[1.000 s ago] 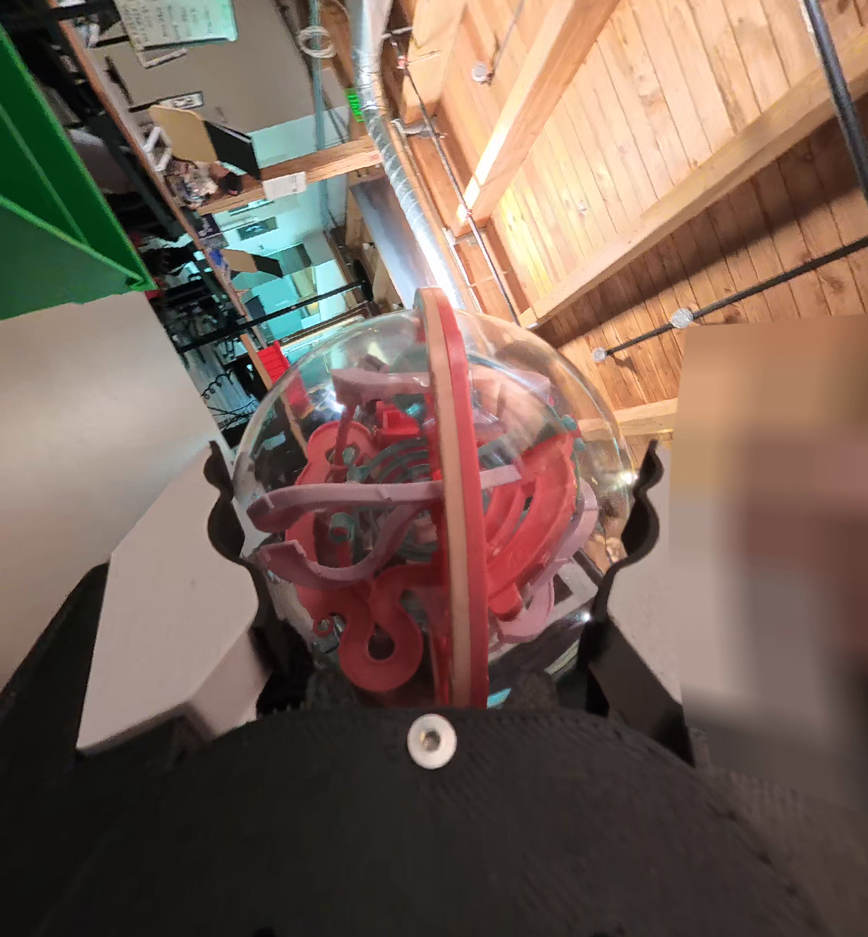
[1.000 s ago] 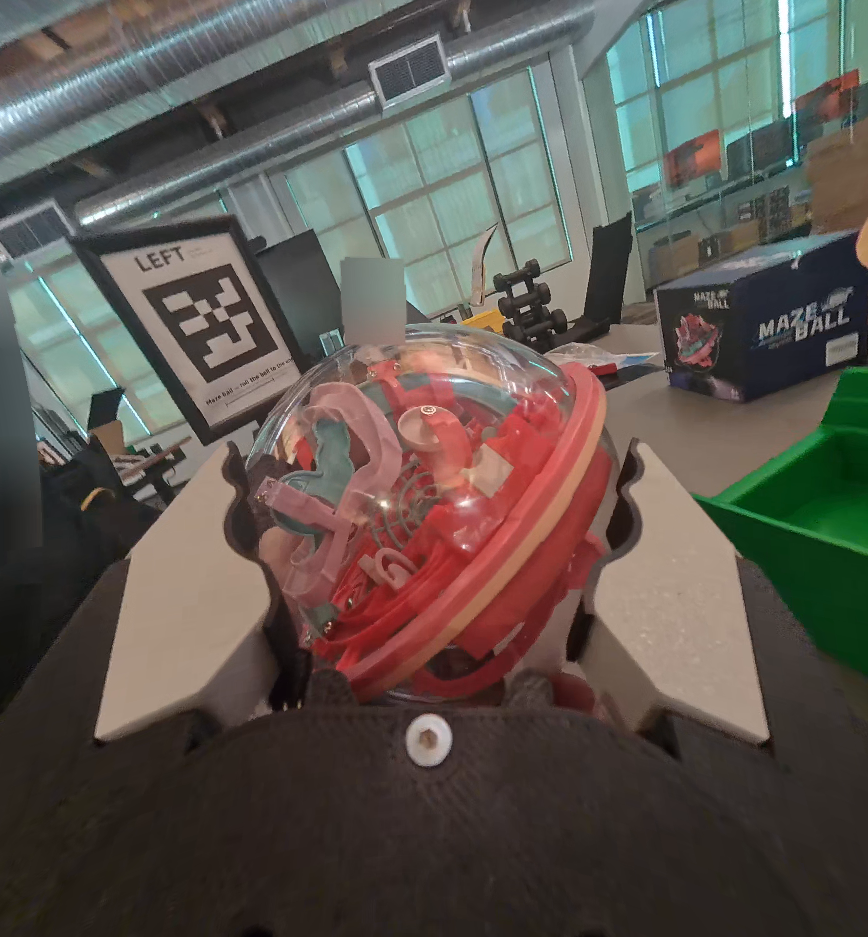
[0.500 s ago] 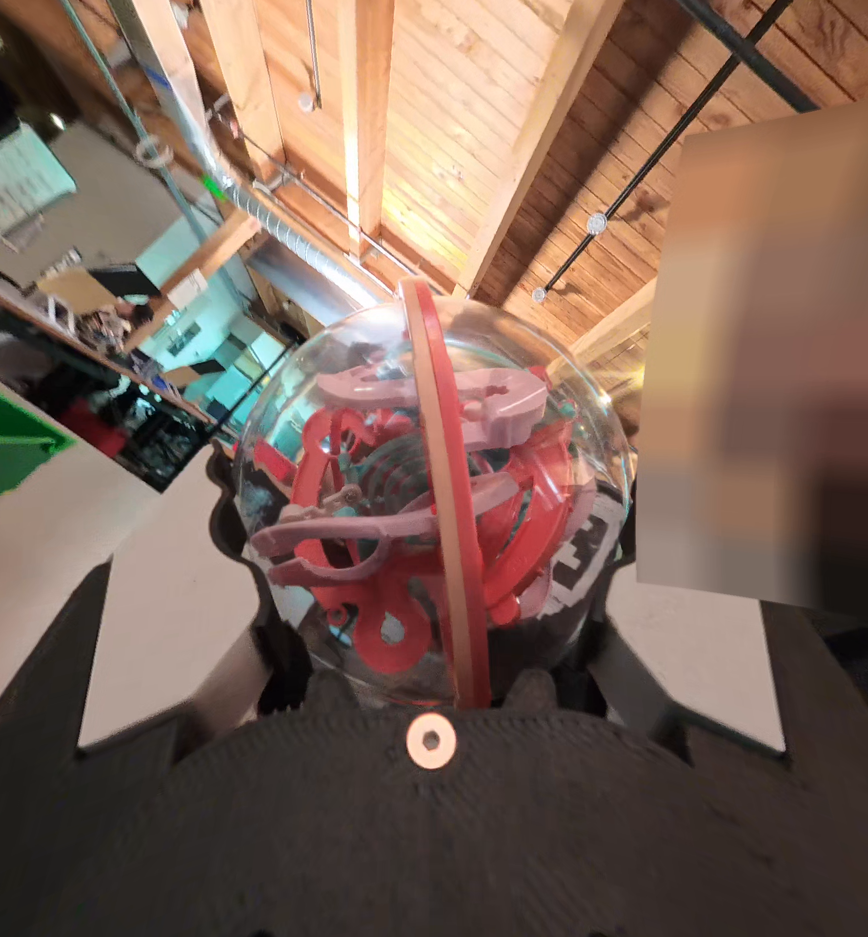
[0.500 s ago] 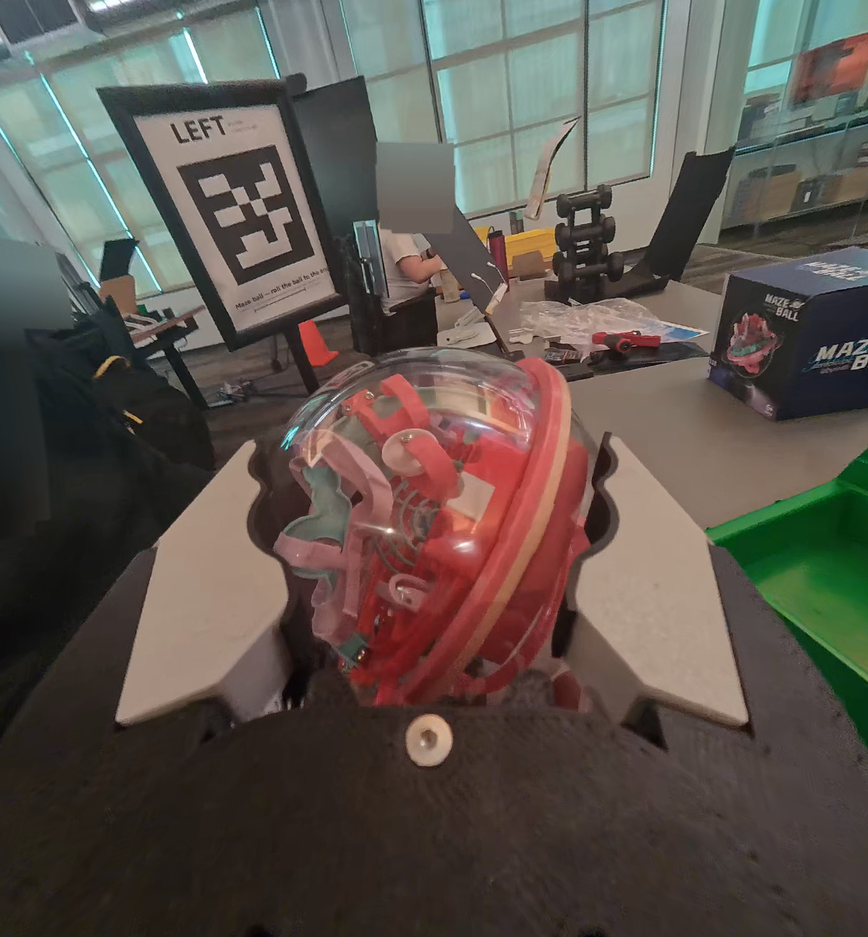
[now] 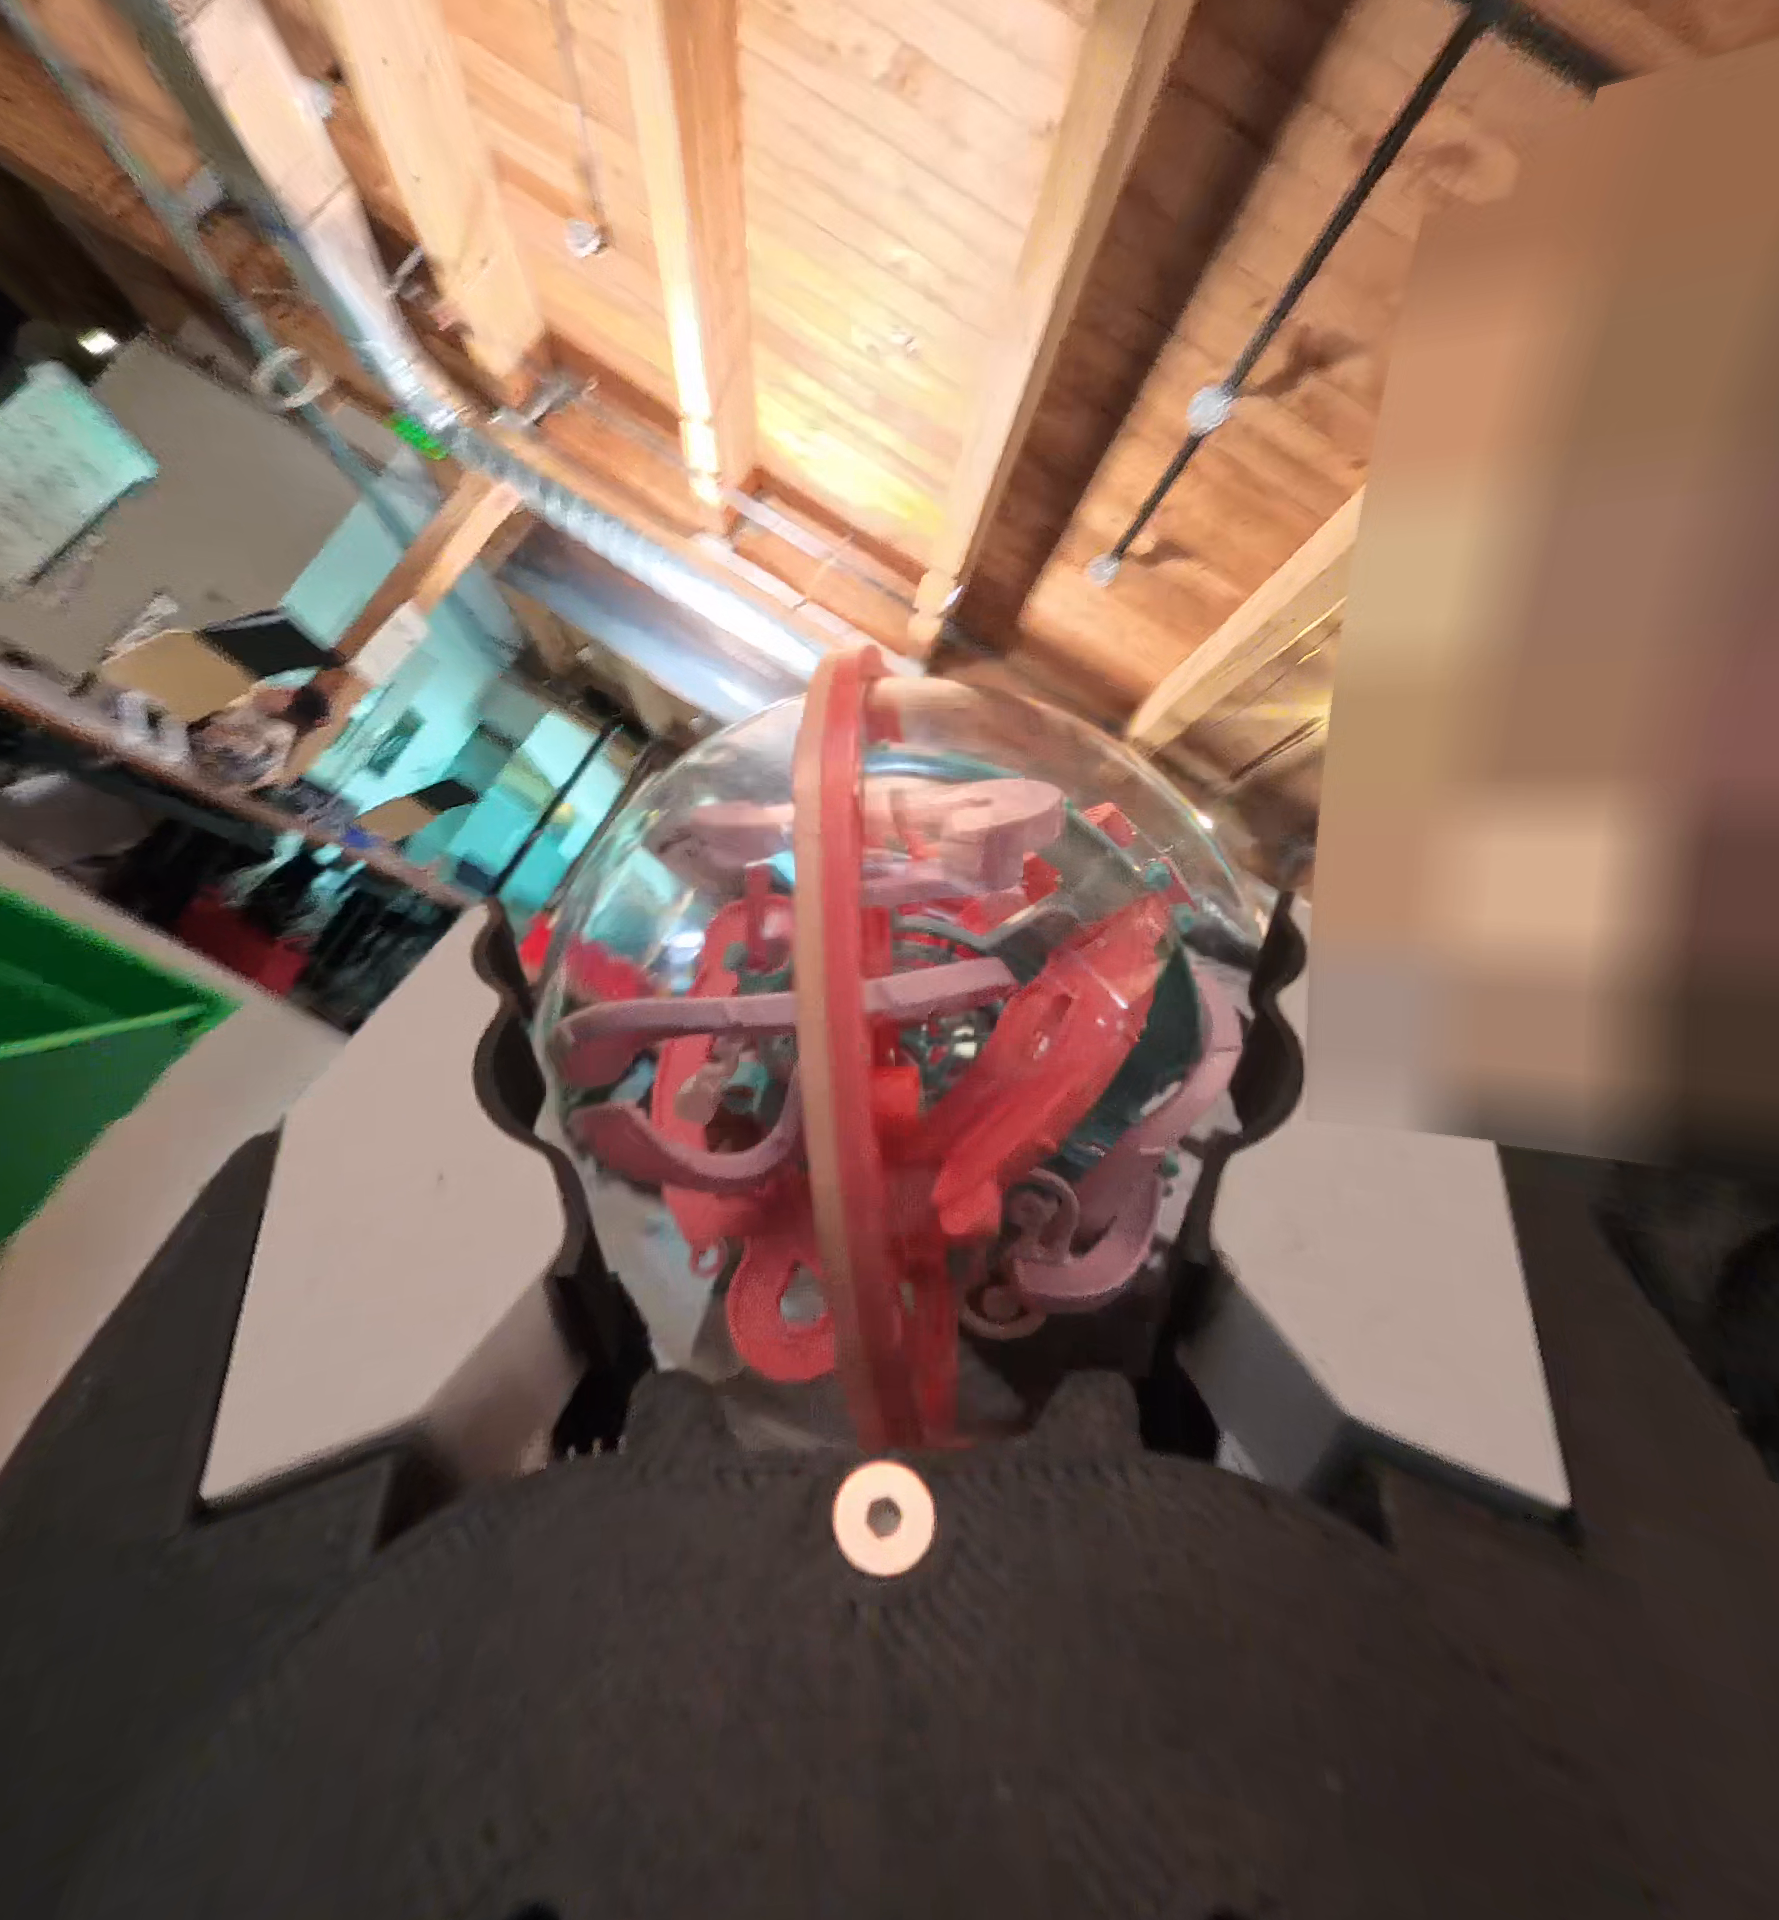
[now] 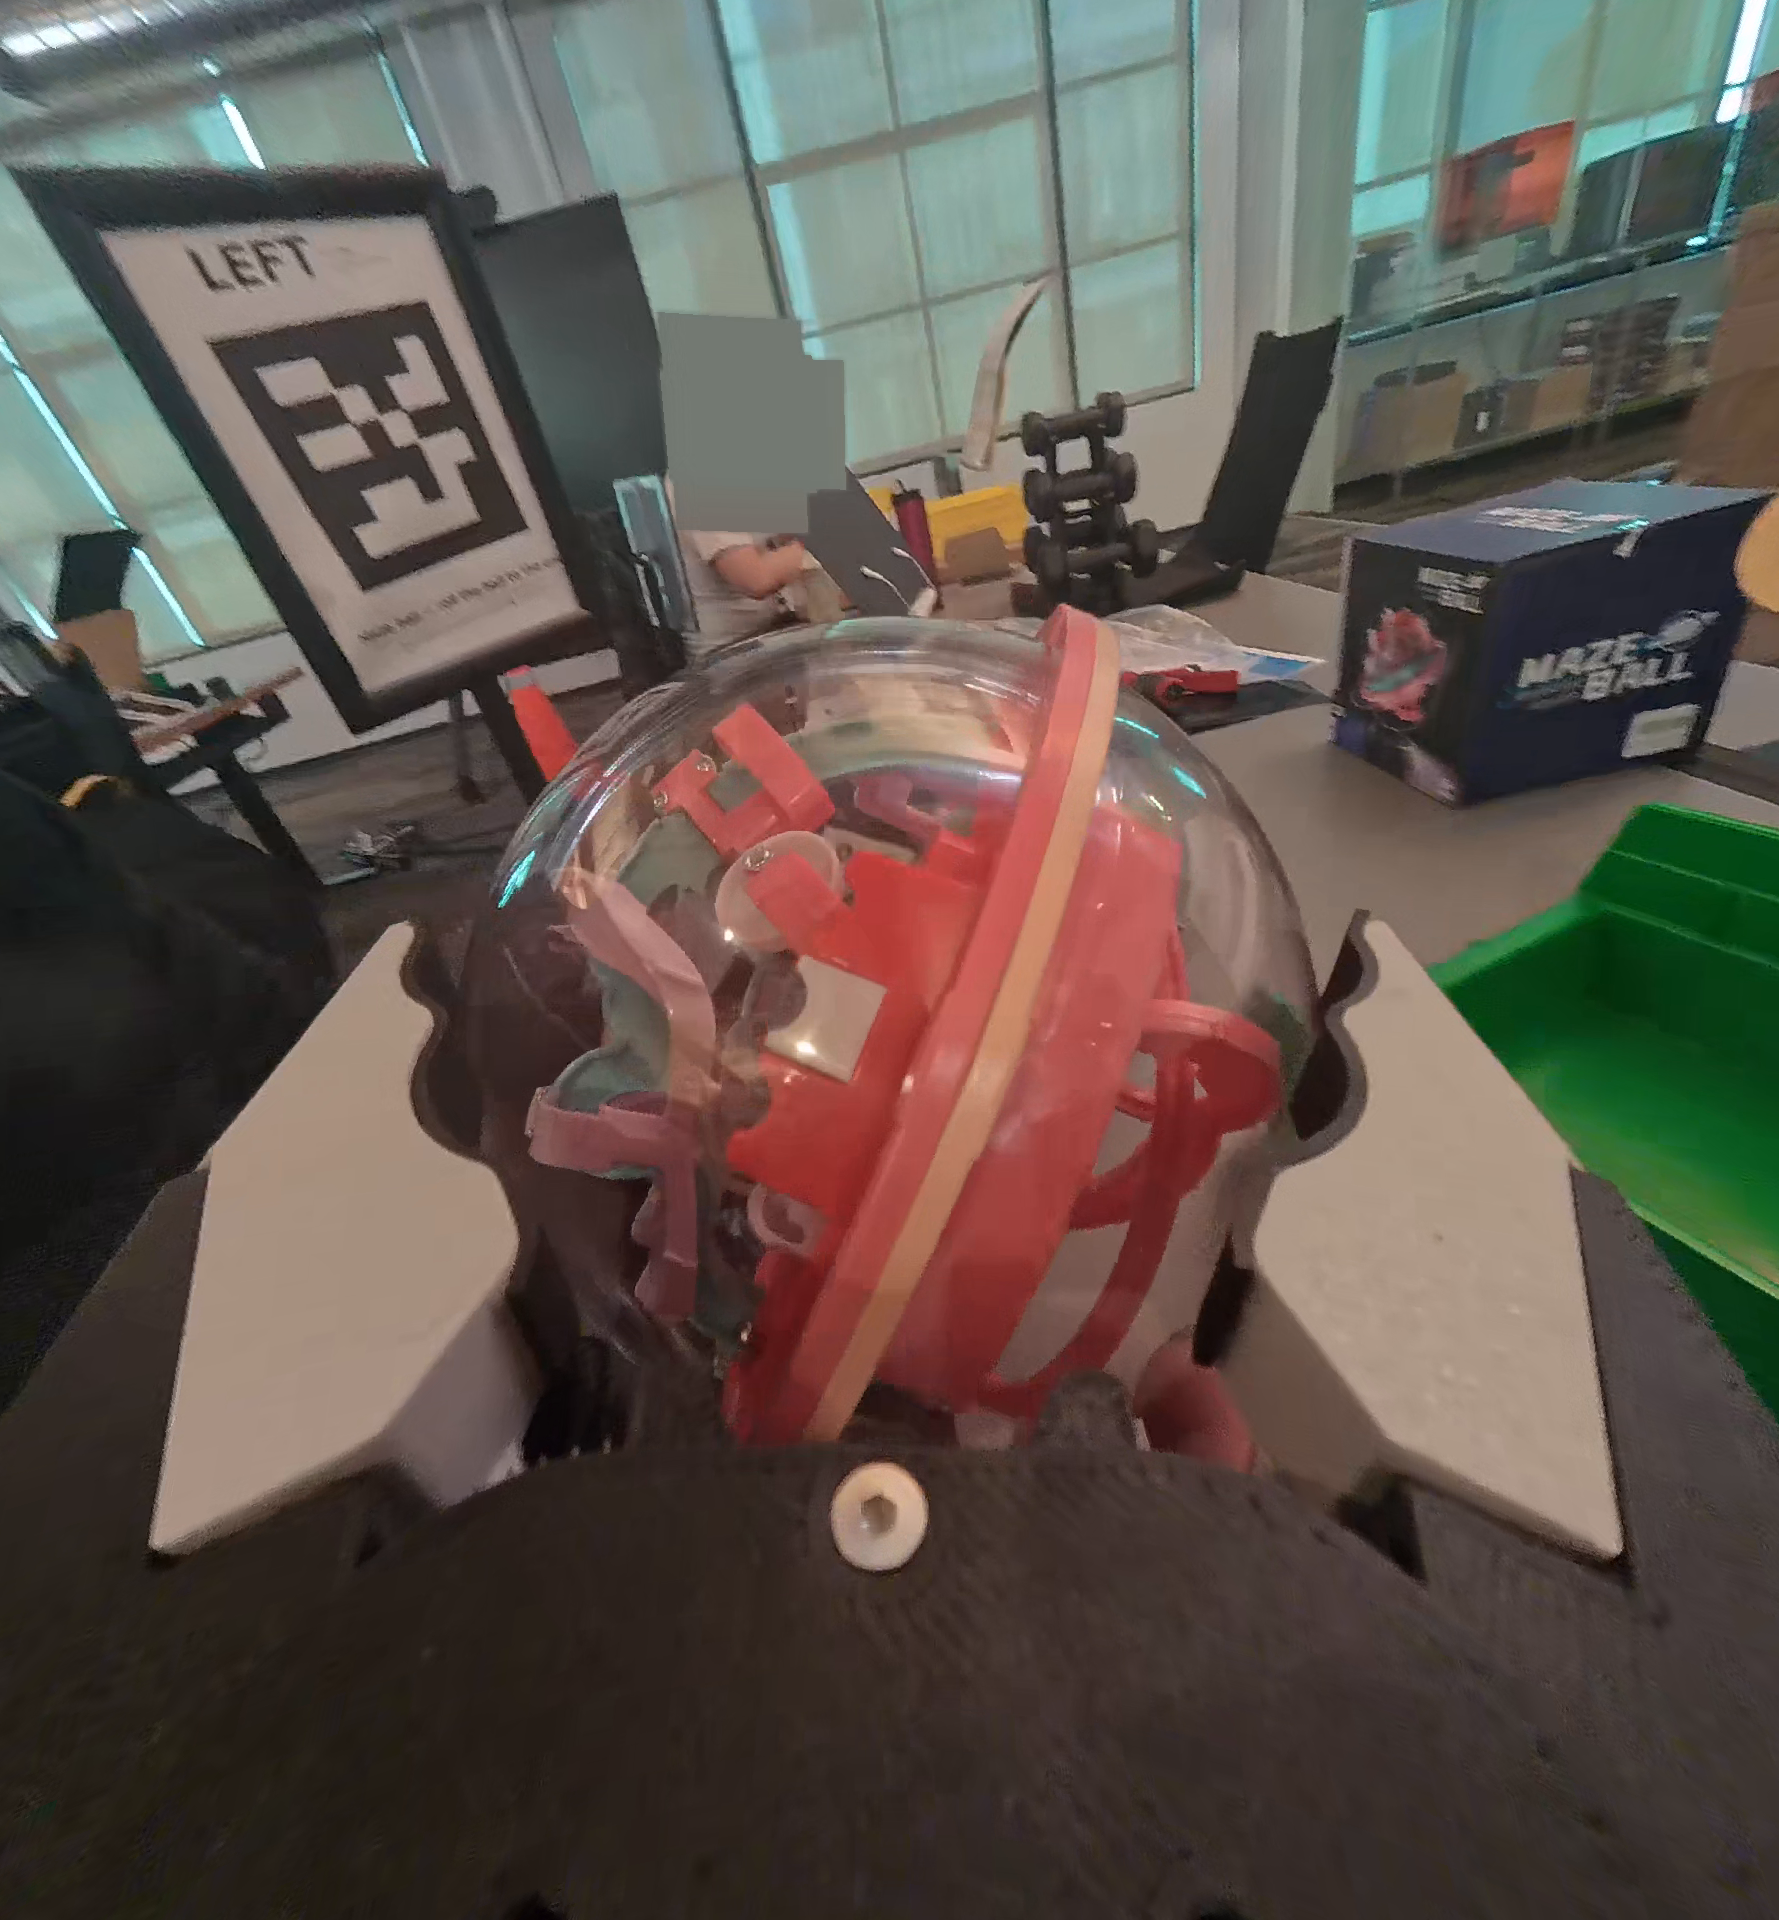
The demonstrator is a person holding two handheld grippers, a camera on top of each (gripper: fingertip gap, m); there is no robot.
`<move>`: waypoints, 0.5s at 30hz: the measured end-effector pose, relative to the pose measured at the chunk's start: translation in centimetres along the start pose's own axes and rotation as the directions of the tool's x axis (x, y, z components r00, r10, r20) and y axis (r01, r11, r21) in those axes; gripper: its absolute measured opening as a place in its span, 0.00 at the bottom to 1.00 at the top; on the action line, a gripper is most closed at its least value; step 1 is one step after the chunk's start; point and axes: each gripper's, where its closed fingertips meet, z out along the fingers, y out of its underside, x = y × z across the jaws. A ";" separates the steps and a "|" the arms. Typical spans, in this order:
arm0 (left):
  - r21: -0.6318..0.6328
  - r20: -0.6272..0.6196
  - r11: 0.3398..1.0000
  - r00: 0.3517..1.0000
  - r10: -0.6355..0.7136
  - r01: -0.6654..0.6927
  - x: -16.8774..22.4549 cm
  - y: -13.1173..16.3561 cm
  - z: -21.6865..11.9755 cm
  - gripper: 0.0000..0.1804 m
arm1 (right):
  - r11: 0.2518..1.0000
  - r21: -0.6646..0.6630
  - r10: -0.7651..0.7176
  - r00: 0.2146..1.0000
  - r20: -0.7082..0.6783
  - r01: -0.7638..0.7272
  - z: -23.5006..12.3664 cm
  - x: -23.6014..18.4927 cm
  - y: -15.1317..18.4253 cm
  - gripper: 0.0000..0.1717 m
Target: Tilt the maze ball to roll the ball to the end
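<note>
Nearest the lens in each wrist view, the maze ball (image 5: 895, 1049) fills the space between the fingers: the left gripper (image 5: 890, 997) has its wavy black pads (image 5: 507, 1039) set against the clear shell on both sides, and the right gripper (image 6: 890, 1029) clamps the same maze ball (image 6: 906, 1039) likewise, so both sets of fingers stand wide and are holding the sphere, apparently from opposite sides. The red and cream equator band (image 5: 831, 1039) runs nearly upright through the ball in the left view and leans to the right in the right view. I judge the step in hand to be a slow, two-handed tilt, and doing it well means turning both grippers together about the ball's centre, so that neither pad slides on the smooth shell and the ball does not squirt out. Small, patient tilts should suit the narrow pink and red tracks inside; I cannot make out the little rolling ball, so its progress cannot be judged. Just right of the maze ball in the right view lies a green bin (image 6: 1695, 1049); beyond it on the grey table (image 6: 1300, 800) stands a dark blue box (image 6: 1529, 655), and far behind the ball to the left a framed marker sign (image 6: 345, 426).
</note>
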 end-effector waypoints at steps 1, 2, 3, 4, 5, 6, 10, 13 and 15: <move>-0.040 -0.001 0.999 1.000 0.000 0.000 -0.1 0.3 -0.1 0.70 | 1.000 -0.006 0.002 1.000 -0.003 -0.002 -0.2 0.4 0.4 0.92; -0.064 0.015 0.998 1.000 -0.014 0.015 -0.4 0.6 0.0 0.71 | 1.000 -0.002 0.026 1.000 0.005 -0.026 -0.2 0.7 0.7 0.92; -0.084 0.042 0.996 0.999 -0.025 0.028 -0.9 0.7 0.0 0.71 | 0.999 -0.002 0.051 0.999 0.006 -0.051 -0.3 1.1 1.0 0.92; -0.118 0.065 0.992 0.997 -0.029 0.036 -1.4 0.9 -0.2 0.70 | 0.998 -0.013 0.065 0.998 0.003 -0.065 -0.4 1.5 1.5 0.92; -0.147 0.091 0.989 0.996 -0.007 0.020 -1.9 1.0 -0.6 0.68 | 0.997 -0.026 0.066 0.998 -0.010 -0.067 -0.5 2.0 2.0 0.92; -0.171 0.127 0.985 0.992 0.006 0.016 -2.5 1.1 -1.2 0.64 | 0.997 -0.040 0.066 0.997 -0.030 -0.067 -0.6 2.6 2.6 0.92; -0.248 0.204 0.964 0.978 -0.041 0.092 -3.9 3.1 -3.0 0.63 | 0.989 -0.082 0.120 0.992 -0.024 -0.122 -0.7 3.5 5.0 0.92; -0.262 0.257 0.954 0.964 -0.076 0.145 -4.7 4.1 -4.0 0.62 | 0.982 -0.118 0.143 0.989 -0.027 -0.145 -0.9 4.1 6.2 0.91; -0.298 0.295 0.941 0.953 -0.069 0.160 -5.4 5.0 -4.8 0.58 | 0.976 -0.165 0.134 0.990 -0.038 -0.138 -1.2 4.7 7.3 0.91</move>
